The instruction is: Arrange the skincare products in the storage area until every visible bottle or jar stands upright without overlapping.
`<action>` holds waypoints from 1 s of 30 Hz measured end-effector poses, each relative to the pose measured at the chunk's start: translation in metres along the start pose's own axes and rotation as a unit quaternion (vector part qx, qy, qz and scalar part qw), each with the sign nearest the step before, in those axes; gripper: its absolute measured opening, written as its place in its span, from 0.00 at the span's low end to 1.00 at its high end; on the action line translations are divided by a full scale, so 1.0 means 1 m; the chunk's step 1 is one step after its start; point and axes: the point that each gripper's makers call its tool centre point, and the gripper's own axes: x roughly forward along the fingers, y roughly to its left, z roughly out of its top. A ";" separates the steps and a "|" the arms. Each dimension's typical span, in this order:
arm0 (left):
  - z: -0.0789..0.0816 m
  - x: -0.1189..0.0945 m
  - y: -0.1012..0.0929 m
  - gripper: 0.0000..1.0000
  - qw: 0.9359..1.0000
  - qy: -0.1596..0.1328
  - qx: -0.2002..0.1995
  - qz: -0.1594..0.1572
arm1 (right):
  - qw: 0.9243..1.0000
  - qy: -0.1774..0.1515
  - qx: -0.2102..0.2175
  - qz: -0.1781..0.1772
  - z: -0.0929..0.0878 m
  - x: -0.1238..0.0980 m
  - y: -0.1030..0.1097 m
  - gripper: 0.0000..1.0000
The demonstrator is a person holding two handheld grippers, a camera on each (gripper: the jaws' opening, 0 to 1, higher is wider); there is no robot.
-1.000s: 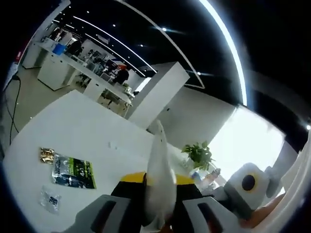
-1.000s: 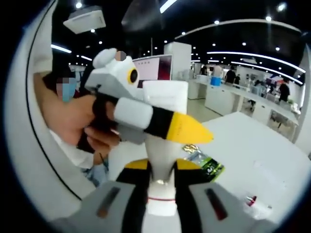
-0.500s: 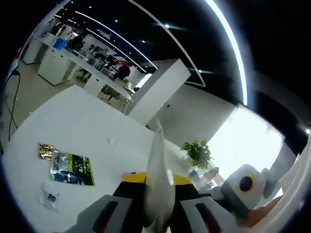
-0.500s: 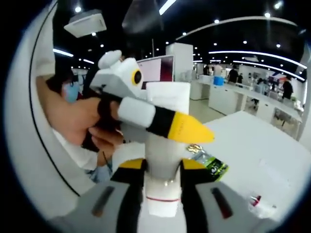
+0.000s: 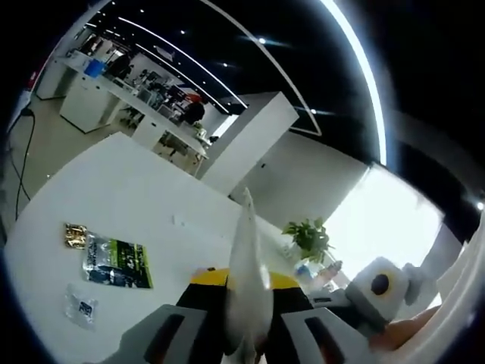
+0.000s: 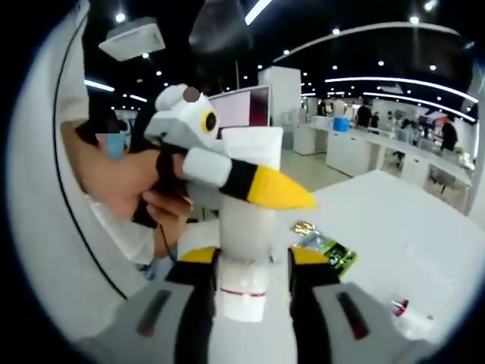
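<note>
A white tube (image 5: 247, 280) is held up in the air between both grippers, above a white tabletop (image 5: 144, 208). In the left gripper view, the tube is seen edge-on, its thin crimped end rising straight up from between the jaws of the left gripper (image 5: 246, 334), which are closed tight against its flat sides. Beyond the jaws and to their left, a green and black packet (image 5: 117, 262) lies flat on the tabletop, with a small gold packet (image 5: 74, 235) just beside its far corner and a clear packet (image 5: 80, 305) nearer the jaws. To the right of the jaws, a potted plant (image 5: 309, 241) stands far off.

In the right gripper view, the same tube (image 6: 246, 220) is seen broadside, standing up between the jaws of the right gripper (image 6: 246, 292). These jaws are parted slightly, with a narrow gap showing on each side of the tube's lower end, so they are not gripping it. The left gripper (image 6: 258, 180) is seen coming in from the left, held in a hand (image 6: 125, 182), with its yellow-tipped jaw lying across the front of the tube above the right jaws. Beyond the right-hand jaw, the green and black packet (image 6: 327, 250) is seen on the tabletop (image 6: 409, 220).
</note>
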 end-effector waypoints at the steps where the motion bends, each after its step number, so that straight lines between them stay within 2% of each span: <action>1: 0.000 -0.001 0.001 0.13 1.000 0.001 0.001 -0.001 | 1.000 -0.003 0.009 0.002 0.000 -0.001 -0.001 0.38; 13: -0.013 -0.007 0.007 0.13 0.999 0.025 0.040 -0.004 | 1.000 -0.009 0.014 -0.018 0.009 -0.016 -0.034 0.38; 21: -0.020 -0.008 0.003 0.13 0.998 0.034 0.056 -0.019 | 1.000 0.003 -0.024 0.009 0.018 -0.018 -0.030 0.39; 30: -0.023 -0.010 -0.001 0.13 0.997 0.038 0.064 -0.028 | 0.999 -0.004 -0.043 0.033 0.042 -0.019 -0.027 0.40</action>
